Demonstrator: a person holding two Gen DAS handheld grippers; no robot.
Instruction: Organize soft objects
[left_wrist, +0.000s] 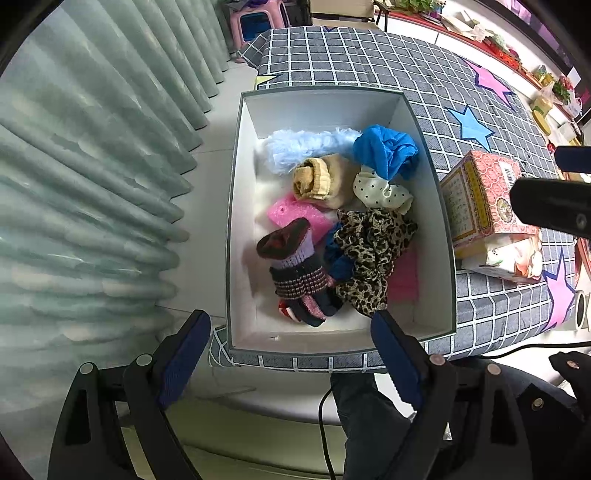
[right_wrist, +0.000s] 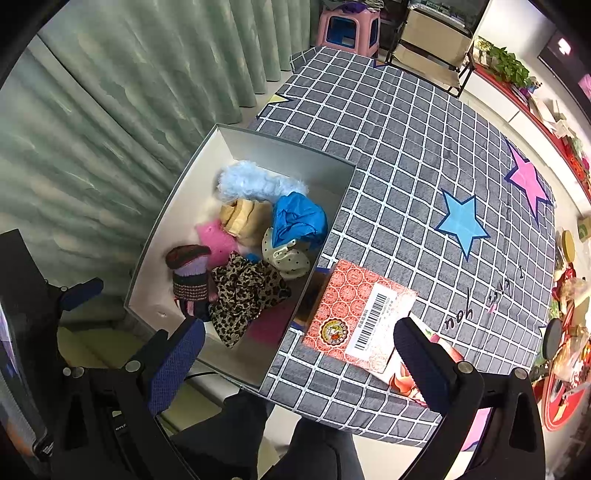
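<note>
A white box with a grey rim (left_wrist: 236, 206) (right_wrist: 173, 206) stands on the near left corner of the checked tablecloth. Inside lie several soft things: a pale blue fluffy piece (left_wrist: 303, 146), a blue cloth (left_wrist: 384, 147), a rolled beige sock (left_wrist: 317, 179), a dotted cream cloth (left_wrist: 380, 192), a pink sponge (left_wrist: 295, 216), a striped knitted sock (left_wrist: 295, 273) and a leopard-print cloth (left_wrist: 369, 251) (right_wrist: 243, 291). My left gripper (left_wrist: 291, 350) hangs open and empty above the box's near edge. My right gripper (right_wrist: 301, 354) is open and empty above the table's near edge, just right of the box.
A red patterned carton (right_wrist: 354, 317) (left_wrist: 480, 199) lies against the box's right wall, on top of a floral packet (left_wrist: 509, 258). Green curtains (left_wrist: 92, 184) hang to the left. A person's dark trouser legs (right_wrist: 317, 443) are below, and a pink stool (right_wrist: 349, 29) stands beyond the table.
</note>
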